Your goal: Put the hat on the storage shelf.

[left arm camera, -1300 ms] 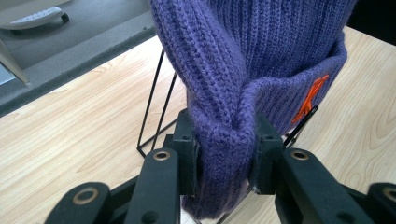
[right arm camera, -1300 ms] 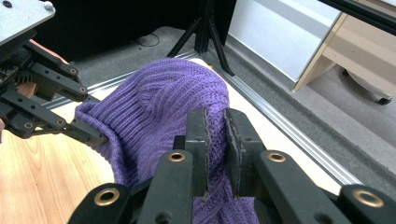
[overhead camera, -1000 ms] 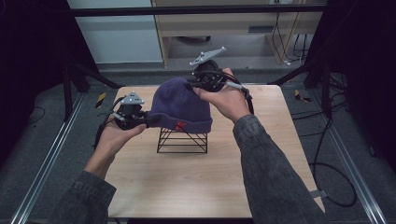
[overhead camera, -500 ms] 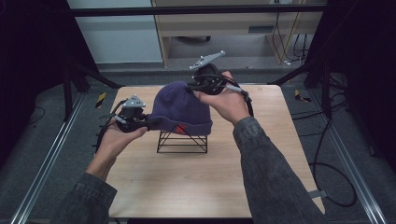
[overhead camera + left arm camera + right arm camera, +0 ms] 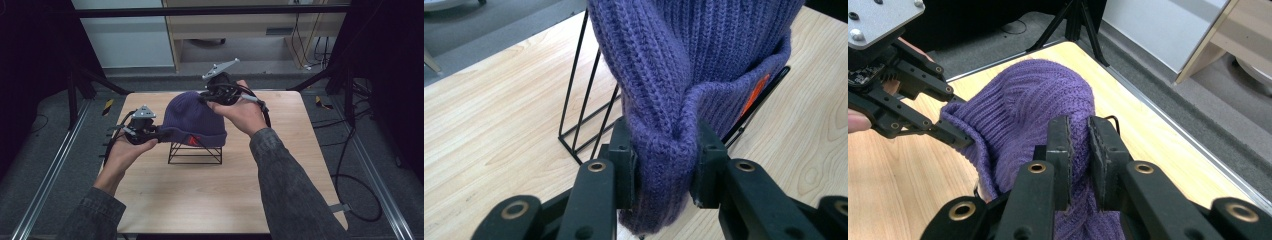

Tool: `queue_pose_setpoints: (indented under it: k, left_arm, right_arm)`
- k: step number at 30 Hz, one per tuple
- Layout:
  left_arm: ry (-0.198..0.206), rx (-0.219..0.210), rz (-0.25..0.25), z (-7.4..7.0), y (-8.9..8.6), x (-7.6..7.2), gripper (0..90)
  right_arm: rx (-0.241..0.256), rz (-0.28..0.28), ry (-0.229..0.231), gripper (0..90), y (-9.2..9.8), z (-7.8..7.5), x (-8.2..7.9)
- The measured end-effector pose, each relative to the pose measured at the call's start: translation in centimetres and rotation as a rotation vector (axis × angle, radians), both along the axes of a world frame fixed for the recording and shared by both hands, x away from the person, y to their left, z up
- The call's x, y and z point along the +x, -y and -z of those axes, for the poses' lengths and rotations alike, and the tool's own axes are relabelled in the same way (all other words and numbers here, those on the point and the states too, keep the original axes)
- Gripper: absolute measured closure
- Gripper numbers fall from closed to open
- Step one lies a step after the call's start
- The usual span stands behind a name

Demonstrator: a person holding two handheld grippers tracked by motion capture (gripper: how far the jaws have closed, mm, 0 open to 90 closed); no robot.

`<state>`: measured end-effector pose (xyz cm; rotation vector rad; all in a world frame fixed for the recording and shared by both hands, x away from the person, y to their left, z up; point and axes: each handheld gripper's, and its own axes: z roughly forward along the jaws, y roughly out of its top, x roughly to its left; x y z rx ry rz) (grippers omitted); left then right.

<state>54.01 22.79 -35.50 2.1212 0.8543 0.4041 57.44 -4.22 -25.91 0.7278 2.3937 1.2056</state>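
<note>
Purple beanie (image 5: 192, 120) sits draped over black wire stand (image 5: 195, 152) mid-table, left gripper (image 5: 663, 162) pinching its cuff, right gripper (image 5: 1079, 145) nipping the far-side knit w/ jaws nearly together; prob best to lift both evenly so fabric clears the wires w/o tipping the stand

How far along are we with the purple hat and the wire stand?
Done: both grippers have pinched the beanie, the left gripper at its cuff and the right gripper at the far side. In hand: it is draped over the wire stand. Left: releasing, or lifting it off; direction unclear.
</note>
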Motion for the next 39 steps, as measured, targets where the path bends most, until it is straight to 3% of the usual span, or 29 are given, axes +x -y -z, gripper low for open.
queue_pose_setpoints:
  k: [29,39]
  left_arm:
    - [-0.030,-0.005,-0.008,2.9,-0.4,-0.1,66.8]
    - [-0.049,0.006,-0.014,4.5,-0.7,0.1,65.2]
  right_arm:
    - [-0.025,-0.029,-0.033,80.3,-0.9,1.8,-0.4]
    - [-0.043,-0.041,-0.053,80.2,-1.3,3.2,-0.7]
